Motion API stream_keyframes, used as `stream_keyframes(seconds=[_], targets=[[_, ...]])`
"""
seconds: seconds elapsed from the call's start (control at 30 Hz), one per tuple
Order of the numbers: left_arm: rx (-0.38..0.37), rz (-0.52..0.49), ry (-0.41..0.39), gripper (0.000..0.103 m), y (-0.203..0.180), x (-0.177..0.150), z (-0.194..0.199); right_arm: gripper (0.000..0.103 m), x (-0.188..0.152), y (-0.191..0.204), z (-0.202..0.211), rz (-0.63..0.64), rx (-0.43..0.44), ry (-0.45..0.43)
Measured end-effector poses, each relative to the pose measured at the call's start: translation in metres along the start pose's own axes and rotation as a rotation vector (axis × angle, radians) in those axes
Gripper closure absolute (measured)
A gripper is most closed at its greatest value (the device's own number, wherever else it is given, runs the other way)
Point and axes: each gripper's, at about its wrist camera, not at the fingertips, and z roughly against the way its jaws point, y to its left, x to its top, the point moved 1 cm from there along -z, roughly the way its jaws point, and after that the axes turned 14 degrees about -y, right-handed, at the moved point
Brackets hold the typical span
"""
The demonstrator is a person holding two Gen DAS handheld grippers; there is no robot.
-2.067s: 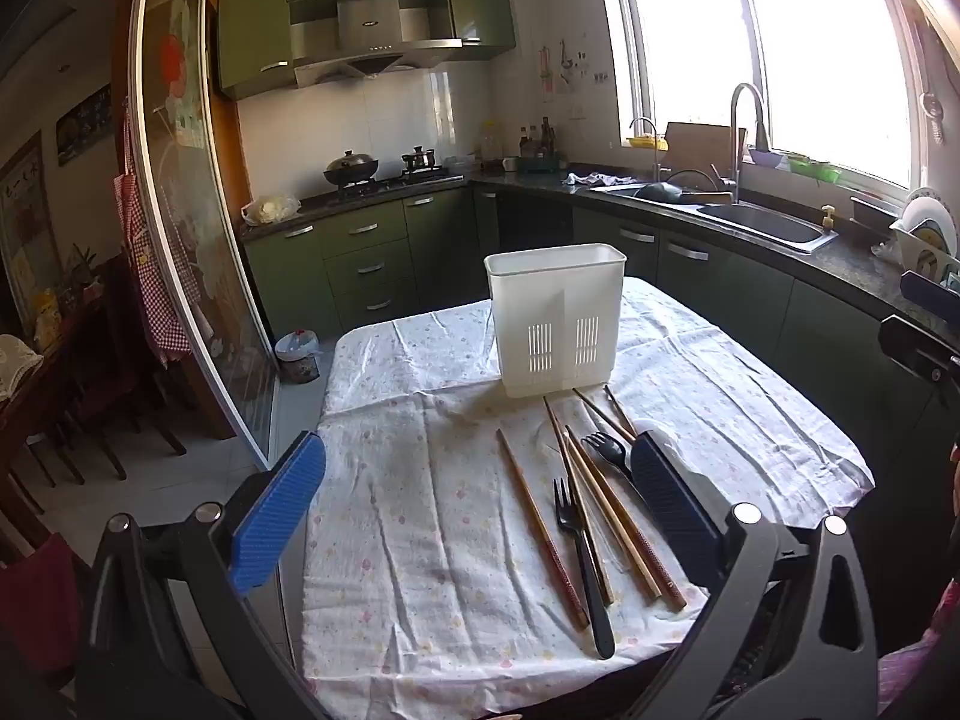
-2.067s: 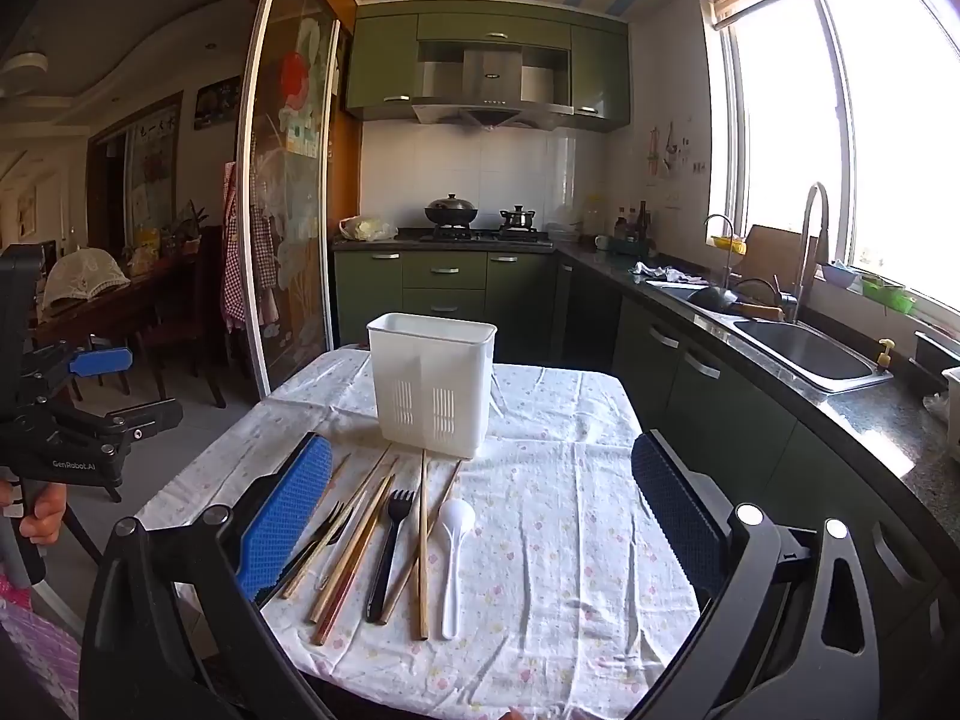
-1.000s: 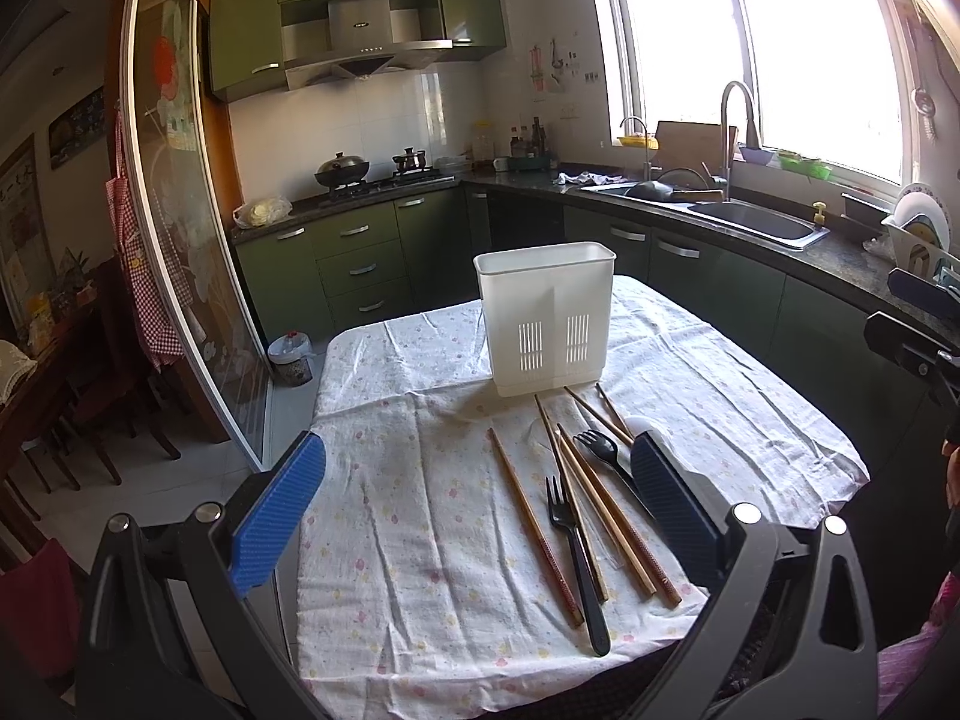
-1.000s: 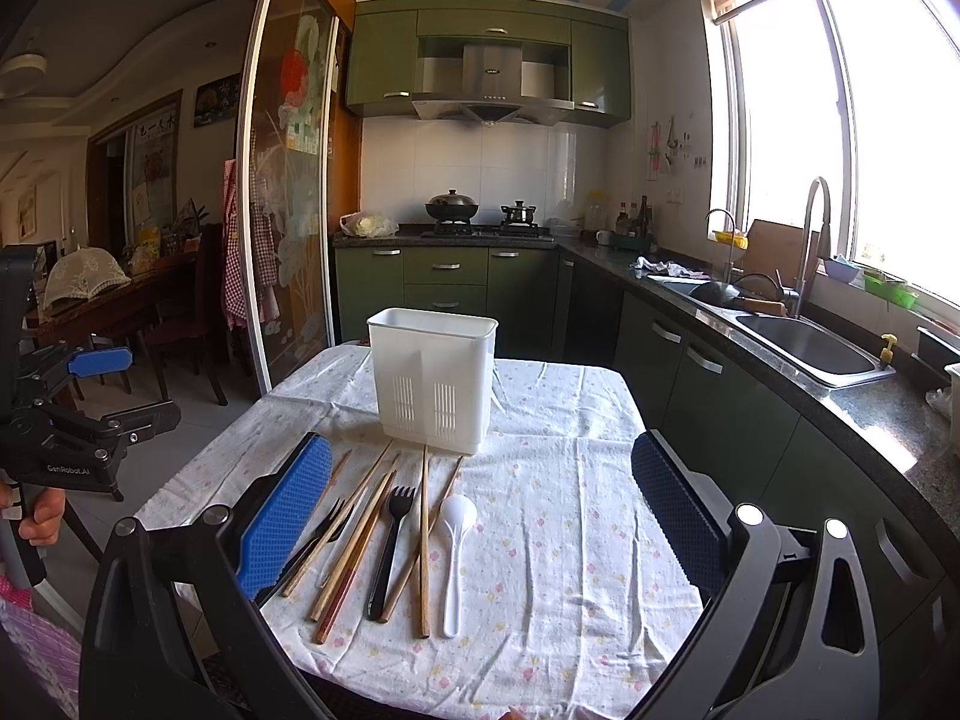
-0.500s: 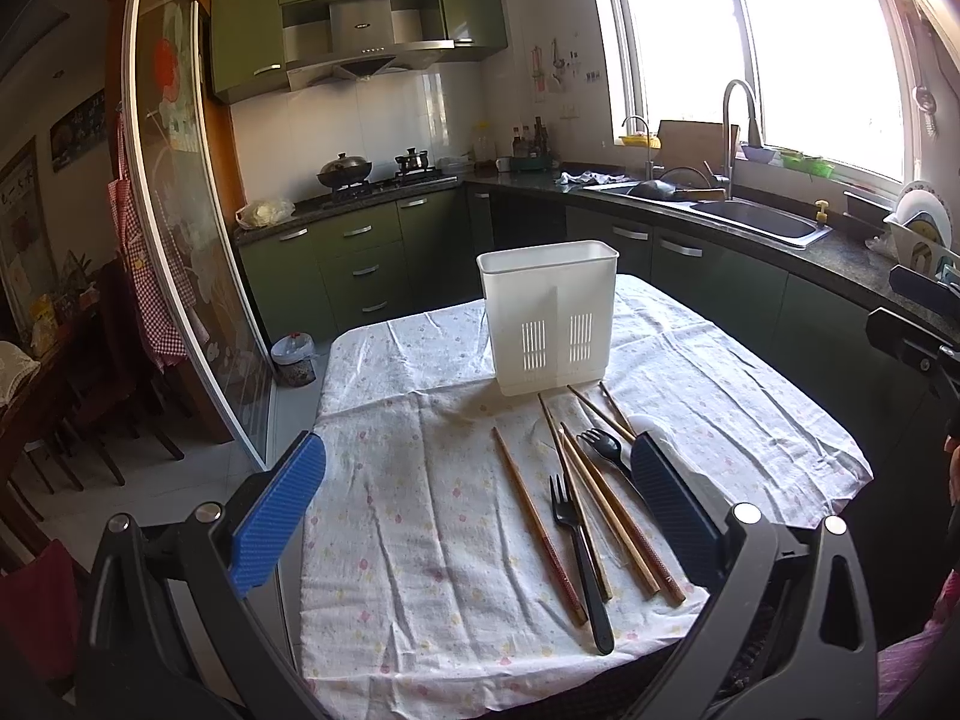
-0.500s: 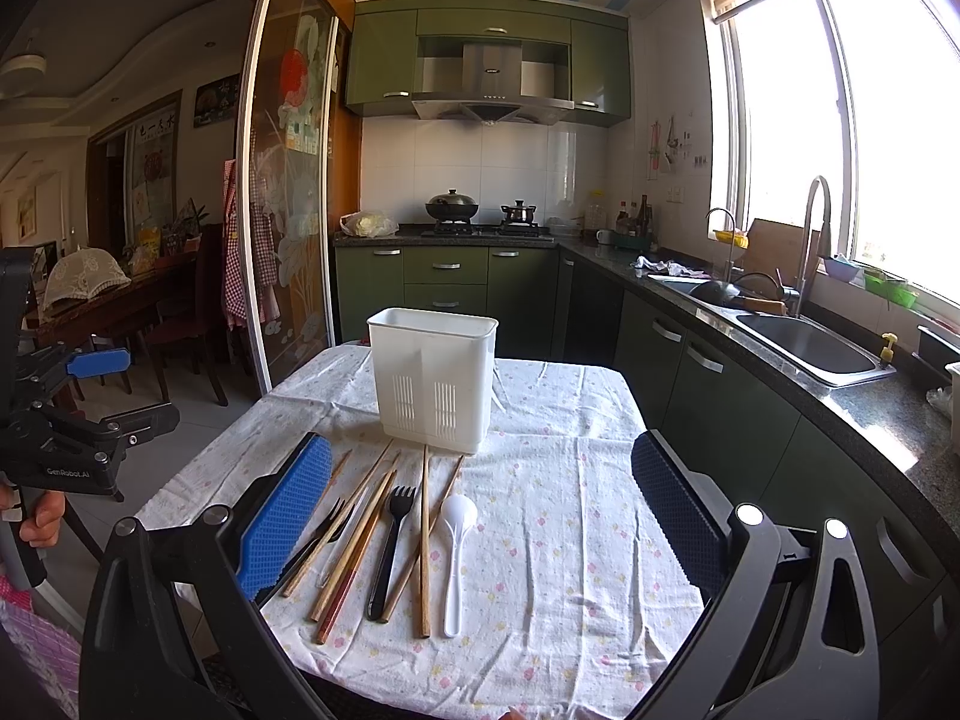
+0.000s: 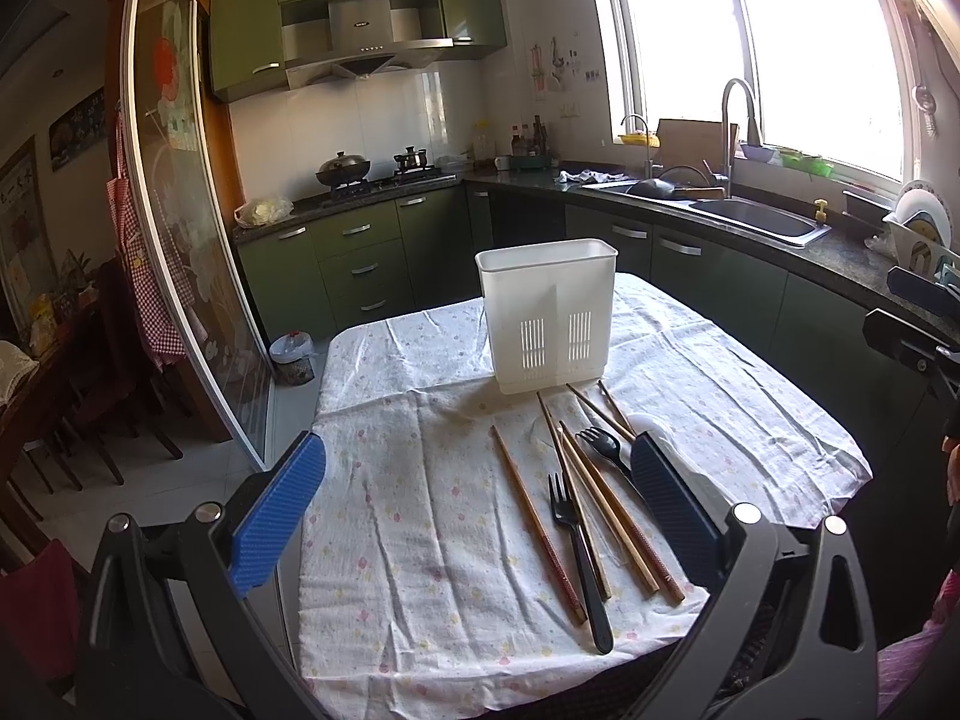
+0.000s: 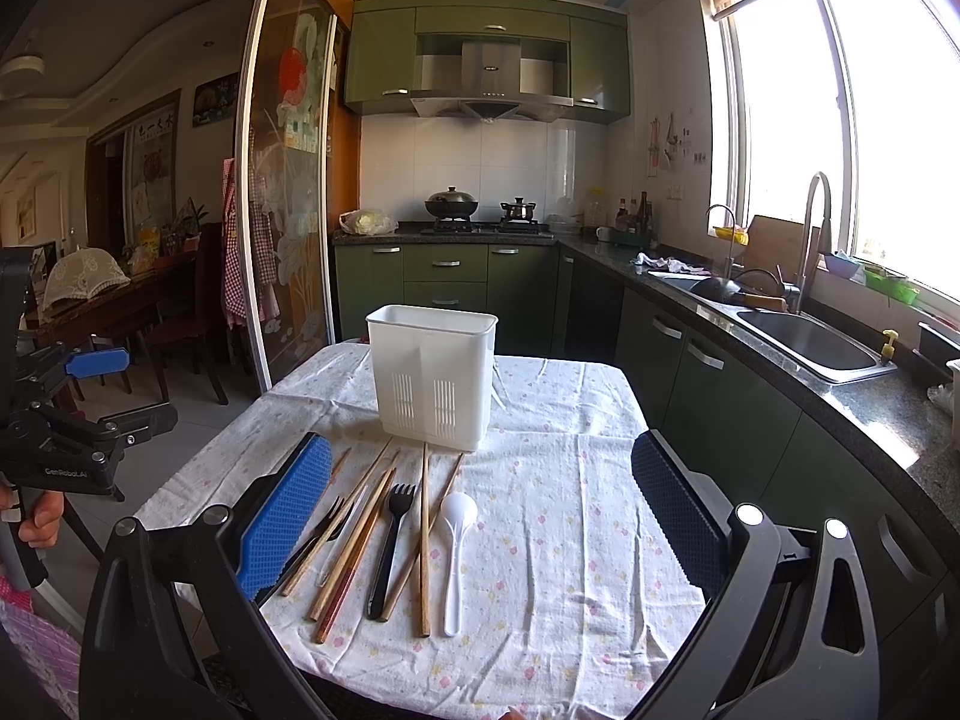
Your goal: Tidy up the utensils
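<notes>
White slotted holder [image 8: 431, 381] standing upright on the bench [image 8: 576, 516]; chopsticks [image 8: 423, 540], black forks [image 8: 390, 546] and white spoon [image 8: 455, 558] lying before it. Left gripper [image 7: 480, 504] and right gripper [image 8: 480, 510] hovering wide open, holding nothing.

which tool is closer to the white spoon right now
Right. The white spoon lies between the right tool's open fingers, just ahead. From the left tool it sits off to the right, mostly hidden behind the right finger.

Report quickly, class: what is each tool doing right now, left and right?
Left tool: open, holding nothing, above the tablecloth.
Right tool: open, holding nothing, above the utensils.
</notes>
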Motion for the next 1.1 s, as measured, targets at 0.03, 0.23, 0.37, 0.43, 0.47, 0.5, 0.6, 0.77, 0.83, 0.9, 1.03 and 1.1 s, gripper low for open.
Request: stream_keyframes(seconds=[0.03,0.23,0.37,0.43,0.47,0.5,0.6,0.77,0.83,0.9,1.03,1.1], targets=[[0.0,0.0,0.0,0.006,0.0,0.0,0.0,0.004,0.0,0.001,0.0,0.0,0.0,0.0],[-0.002,0.0,0.002,0.006,-0.001,-0.002,-0.001,0.004,0.0,0.0,0.0,-0.001,-0.001,0.001],[-0.003,0.001,0.006,0.006,-0.001,-0.003,-0.002,0.004,-0.008,0.002,-0.002,-0.003,0.001,0.007],[-0.005,0.002,0.011,0.006,-0.002,-0.004,-0.003,0.004,-0.009,0.002,-0.002,-0.005,0.001,0.008],[-0.006,0.001,0.015,0.006,-0.003,-0.006,-0.004,0.004,-0.01,0.003,-0.003,-0.005,0.001,0.01],[-0.006,0.0,0.016,0.006,-0.003,-0.006,-0.004,0.004,-0.012,0.002,-0.004,-0.007,0.002,0.013],[-0.007,0.0,0.036,0.006,-0.004,-0.009,-0.01,0.004,-0.013,-0.001,-0.009,-0.018,0.007,0.029],[-0.017,-0.005,0.102,0.006,-0.006,-0.012,-0.03,0.004,-0.021,-0.007,-0.027,-0.081,0.057,0.122],[-0.016,0.007,0.141,0.006,-0.005,-0.013,-0.042,0.004,-0.029,-0.016,-0.042,-0.161,0.08,0.203],[-0.004,0.018,0.182,0.006,-0.003,-0.015,-0.056,0.004,-0.037,-0.026,-0.057,-0.247,0.1,0.284],[0.014,0.035,0.285,0.006,0.001,-0.024,-0.092,0.004,-0.045,-0.038,-0.074,-0.322,0.146,0.33],[0.017,0.034,0.334,0.006,-0.001,-0.03,-0.11,0.004,-0.046,-0.039,-0.08,-0.313,0.139,0.343]])
